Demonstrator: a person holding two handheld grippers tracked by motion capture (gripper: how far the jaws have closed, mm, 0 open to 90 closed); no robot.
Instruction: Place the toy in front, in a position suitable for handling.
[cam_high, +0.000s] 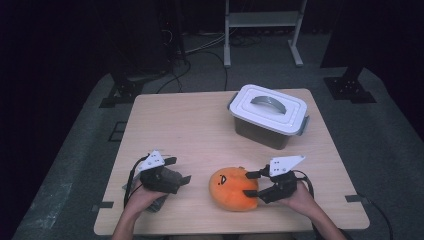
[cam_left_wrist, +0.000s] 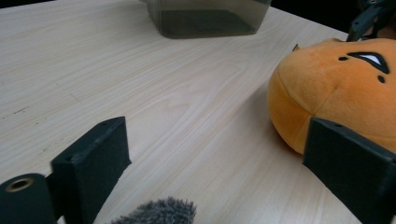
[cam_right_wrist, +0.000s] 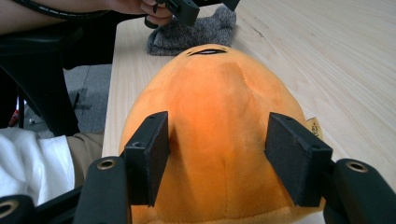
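Observation:
An orange round plush (cam_high: 231, 189) with a stitched face lies near the table's front edge. My right gripper (cam_high: 250, 184) reaches over its right side. In the right gripper view the two black jaws of that gripper (cam_right_wrist: 219, 154) stand apart on either side of the plush (cam_right_wrist: 224, 107), and I see no squeeze. My left gripper (cam_high: 181, 170) hovers left of the plush, jaws wide apart. A grey fuzzy cloth (cam_high: 162, 181) lies under it. In the left gripper view the cloth's tuft (cam_left_wrist: 159, 212) shows low between the jaws of that gripper (cam_left_wrist: 219, 149), untouched by the pads, with the plush (cam_left_wrist: 336, 88) at the right.
A dark plastic box with a white clip-on lid and grey handle (cam_high: 270, 112) stands at the back right of the wooden table (cam_high: 175, 125); its lower wall (cam_left_wrist: 205, 18) shows ahead of the left gripper. A black stand (cam_right_wrist: 37, 79) is beside the table's front edge.

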